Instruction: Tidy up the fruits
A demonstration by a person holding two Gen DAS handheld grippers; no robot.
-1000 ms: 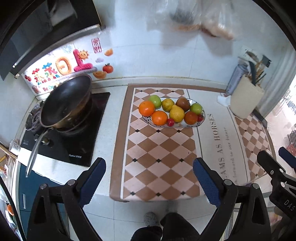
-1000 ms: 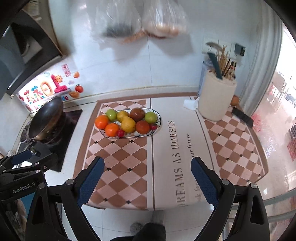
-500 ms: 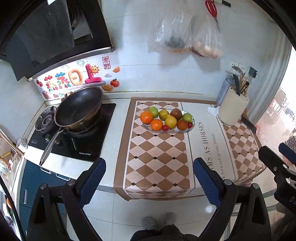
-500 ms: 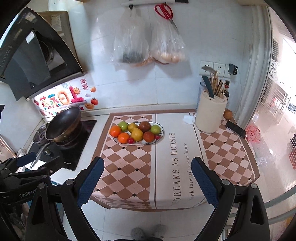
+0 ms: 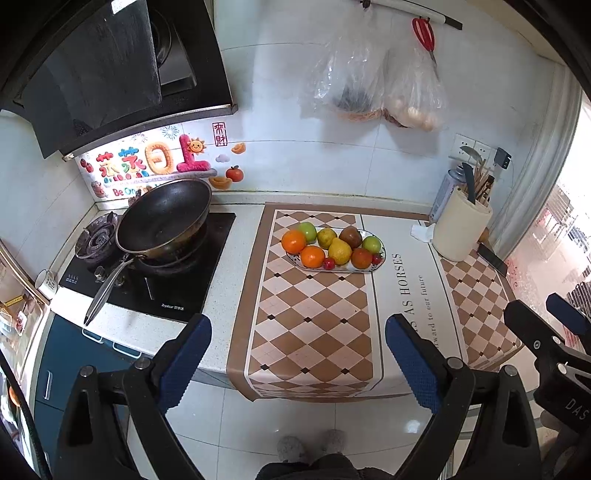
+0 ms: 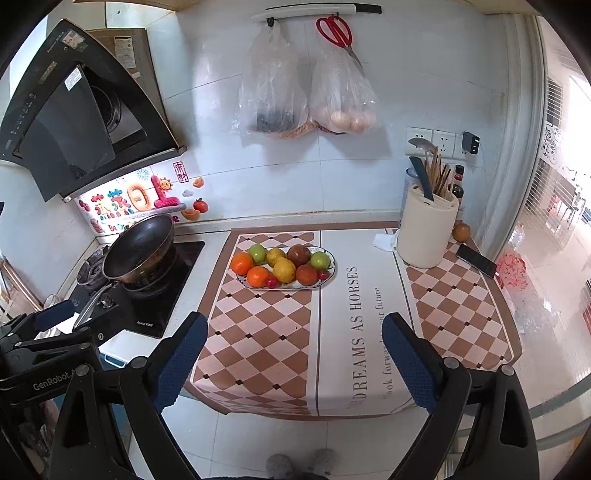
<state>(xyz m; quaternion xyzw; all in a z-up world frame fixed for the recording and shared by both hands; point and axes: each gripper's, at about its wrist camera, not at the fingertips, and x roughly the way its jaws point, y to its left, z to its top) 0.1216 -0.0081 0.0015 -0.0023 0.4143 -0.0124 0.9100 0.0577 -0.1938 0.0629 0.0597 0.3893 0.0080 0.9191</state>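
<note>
— Where's the fruit?
— All on the plate [image 5: 372, 266], far across the mat [image 5: 314, 325] on the bench [image 5: 236, 236]. Two oranges [image 5: 294, 241] sit at its left end, one behind the other. A green apple [image 5: 307, 231] is at the far left edge, a second one [image 6: 320, 260] near the right end. A yellow pear [image 5: 340, 250] lies in the middle, with a brown fruit [image 5: 351, 236] behind it and a red-orange one [image 5: 361, 257] to its right. A small red fruit [image 5: 329, 263] sits at the near rim.

— And the claws?
— The left claw [image 5: 297, 350] is spread wide and holds nothing, over the near edge of the bench, well apart from the plate. The right claw [image 6: 293, 349] is the same: spread, nothing between its pads [image 6: 410, 365], well short of the fruit.

— What's around the plate?
— A wok [image 5: 164, 218] on the stove [image 5: 177, 291] to the left. To the right, a cream holder [image 6: 426, 230] of utensils, with a phone [image 6: 475, 260] just beyond it. Two plastic bags [image 6: 273, 88] and red scissors [image 6: 338, 31] hang on the far wall.
</note>
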